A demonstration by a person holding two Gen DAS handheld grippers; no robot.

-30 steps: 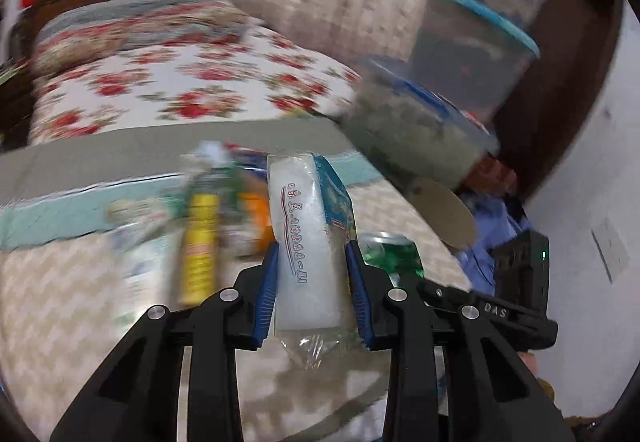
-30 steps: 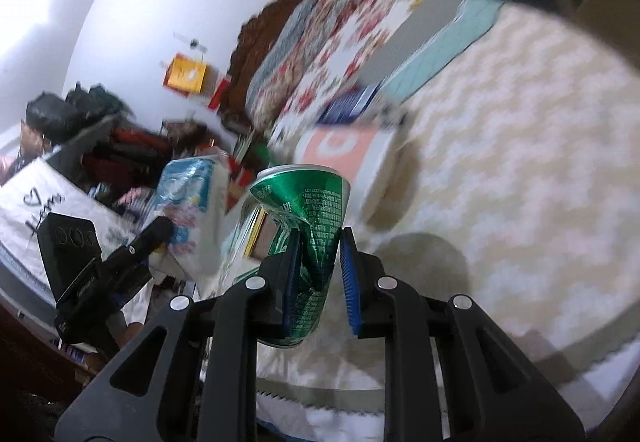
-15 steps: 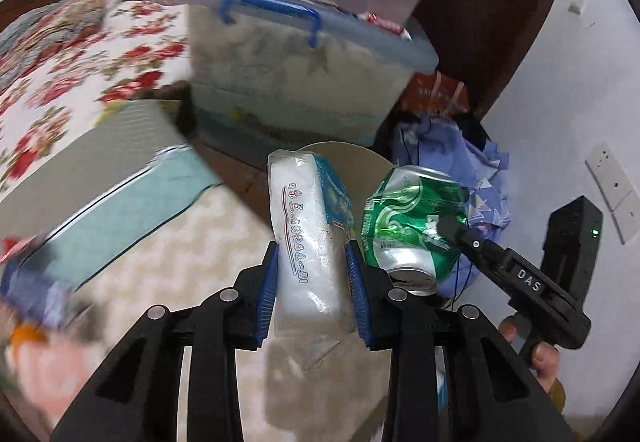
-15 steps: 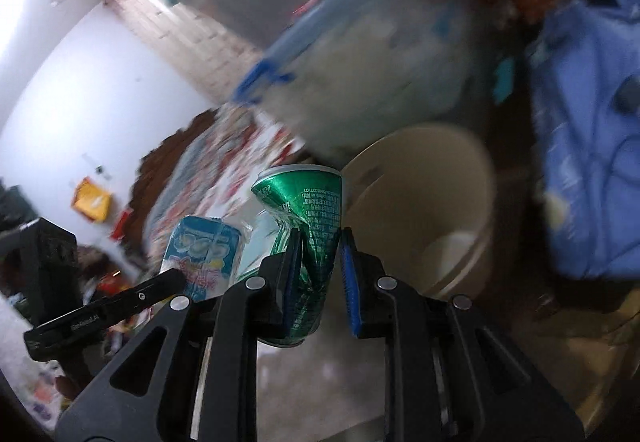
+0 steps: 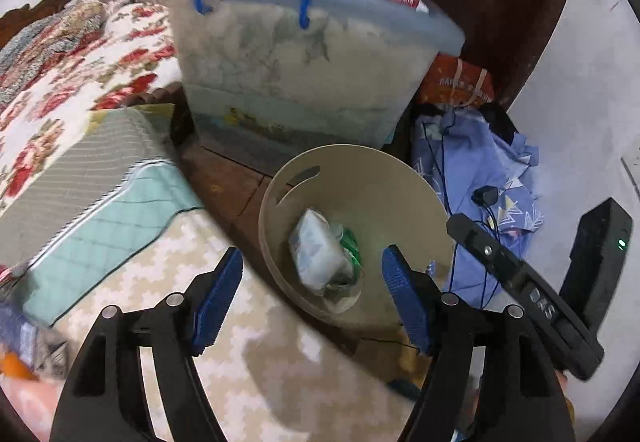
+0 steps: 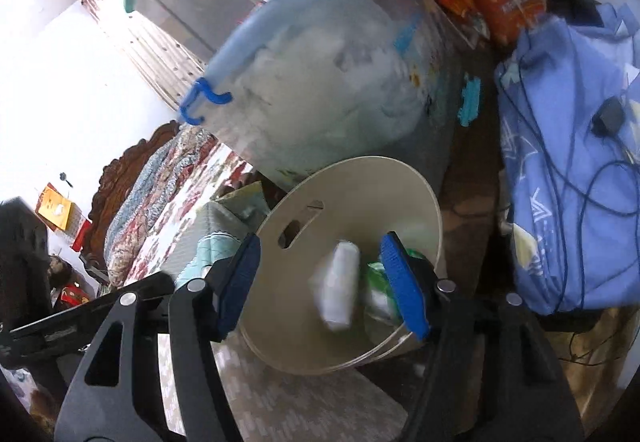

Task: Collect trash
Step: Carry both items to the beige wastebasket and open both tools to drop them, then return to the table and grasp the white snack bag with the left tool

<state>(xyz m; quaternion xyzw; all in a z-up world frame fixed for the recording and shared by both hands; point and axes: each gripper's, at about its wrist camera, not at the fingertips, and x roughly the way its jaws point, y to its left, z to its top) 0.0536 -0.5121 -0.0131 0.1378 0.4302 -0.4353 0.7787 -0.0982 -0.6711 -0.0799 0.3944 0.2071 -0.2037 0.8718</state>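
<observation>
A beige round bin [image 5: 400, 182] stands on the floor beside the bed. Inside it lie a white tissue pack [image 5: 318, 256] and a crushed green can [image 5: 351, 242]. My left gripper [image 5: 312, 306] is open and empty, hovering above the bin's near rim. In the right wrist view the same bin [image 6: 384, 178] holds the tissue pack [image 6: 338, 288] and the green can [image 6: 378, 278], both blurred. My right gripper [image 6: 324, 286] is open and empty over the bin's mouth. The right gripper's body [image 5: 520, 282] shows at right in the left wrist view.
A large translucent storage box [image 5: 304, 74] with a blue handle stands behind the bin, another stacked above. A blue cloth [image 5: 480, 170] with cables lies right of the bin. The bed [image 5: 132, 274] with patterned cover is on the left.
Both grippers opened over the bin. The tissue pack left the left gripper and the green can left the right gripper; both now lie in the bin.
</observation>
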